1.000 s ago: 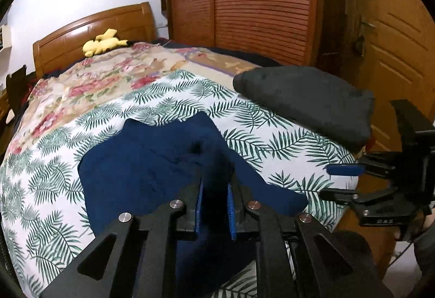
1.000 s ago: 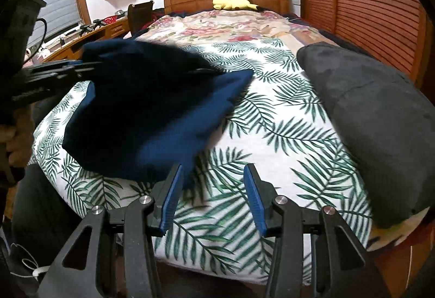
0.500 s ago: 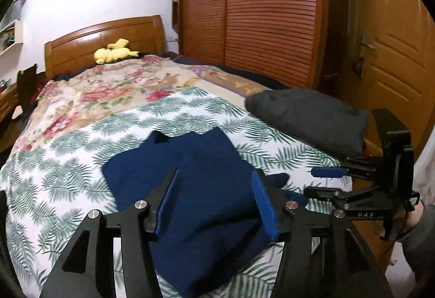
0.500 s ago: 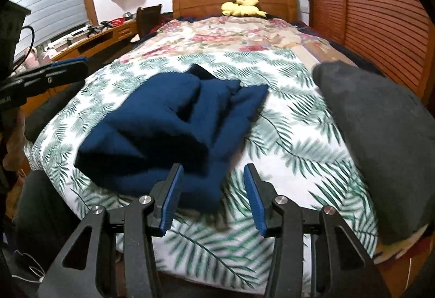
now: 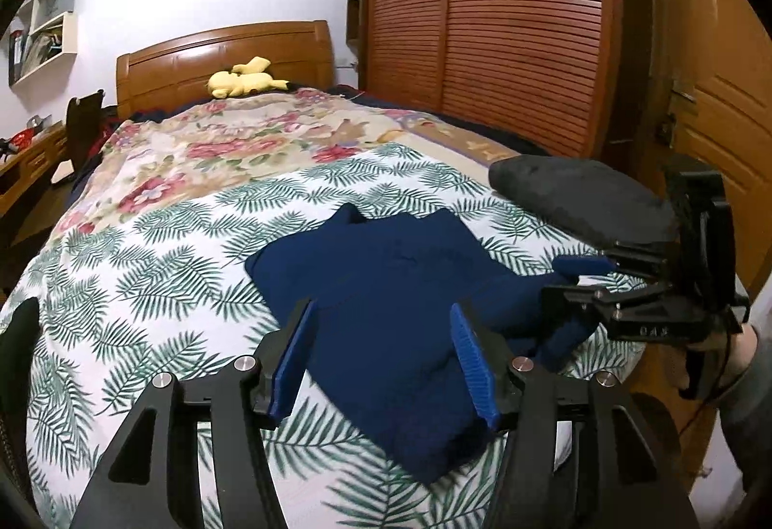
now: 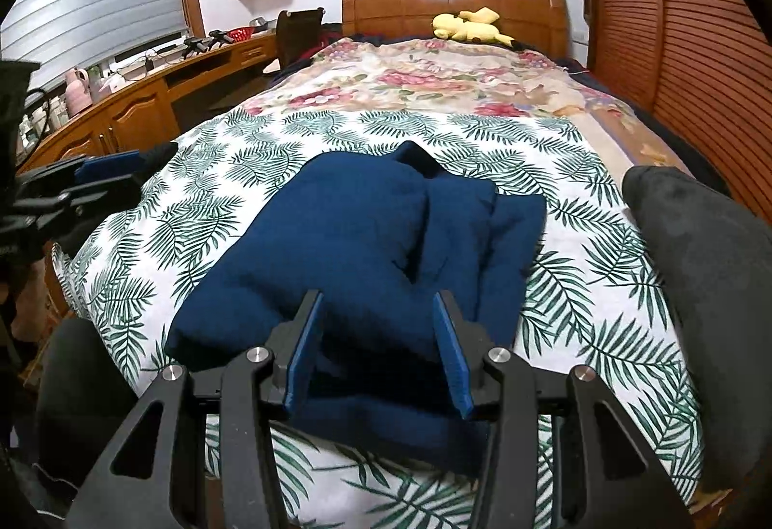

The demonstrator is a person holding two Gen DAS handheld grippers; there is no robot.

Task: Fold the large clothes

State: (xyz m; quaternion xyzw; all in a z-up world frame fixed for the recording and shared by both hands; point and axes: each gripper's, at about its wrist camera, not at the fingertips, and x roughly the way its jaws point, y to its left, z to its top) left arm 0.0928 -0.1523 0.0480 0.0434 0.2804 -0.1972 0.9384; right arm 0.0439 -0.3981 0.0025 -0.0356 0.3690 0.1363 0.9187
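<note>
The navy garment [image 6: 386, 249] now lies folded into a rough bundle on the palm-print sheet [image 6: 603, 326], near the foot of the bed, w/ nothing gripping it. A sec ago your left gripper [image 5: 381, 365] was pinched on the cloth and lifting it; since then you've let go, and its blue pads [image 5: 292, 365] stand wide apart above the near edge. So that fold is laid down, I'd say. The right gripper [image 6: 379, 355] has moved in from the bare sheet to the bundle's near right side, jaws wide, cloth showing between the pads but not clamped. In the left view it sits at the garment's right corner.

The fold looks lumpy: a ridge runs down the middle and one flap sticks out on the right, so you prob need a tidy-up or one more fold.

Outward: a dark grey cushion [image 6: 699, 287] lies just beside on the right, a floral blanket [image 6: 434, 80] further up, a yellow plush [image 6: 468, 24] by the headboard.
</note>
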